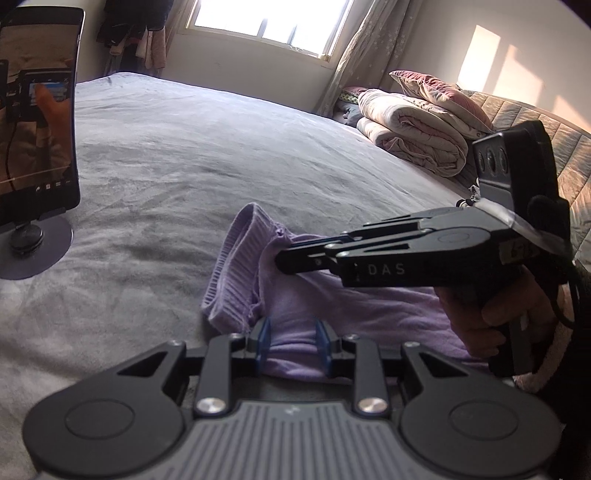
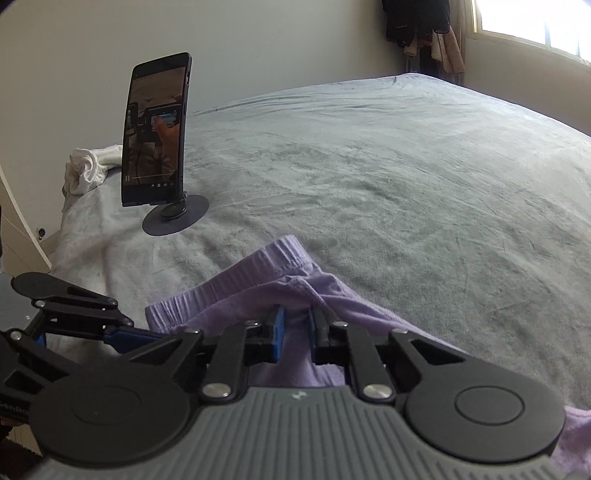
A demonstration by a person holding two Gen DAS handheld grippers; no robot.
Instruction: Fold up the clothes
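Phone [image 2: 155,133] upright on a round-base stand [image 2: 175,218] near the bed's left edge, screen lit; a bunched white cloth [image 2: 88,170] lies just behind it at that edge. Bed [image 2: 369,166] covered in a grey fleecy blanket, mostly bare toward the far side. Lilac garment [image 2: 258,291] sits at the near edge of the bed, roughly mid-width, crumpled, ribbed waistband [image 1: 229,280] turned toward the phone side. Left hand-held gripper [image 1: 293,341] is at the garment's near portion: blue pads [image 1: 264,339] stand apart with lilac fabric bunched between them; whether the pads actually press on it I cannot tell from either view. In the right wrist view the same tool shows at lower left, its blue finger reaching into the fabric edge. Right hand-held gripper [image 2: 297,332] is further right and a bit deeper into the garment, just behind the waistband seam: jaws narrow, a raised fold of lilac cloth pinched between the blue pad [image 2: 277,332] and the black one, so clamped on the garment. The left wrist view agrees: its tips [image 1: 282,258] come in from the right and bite into a puckered peak of fabric, with a person's hand [image 1: 491,314] wrapped around the grip. Far right of the bed, at the headboard side: folded quilt [image 1: 410,136] with a pink pillow [image 1: 439,96] on top, padded headboard [image 1: 554,125] behind. Window [image 1: 266,18] on the far wall, curtain [image 1: 354,62] beside it.
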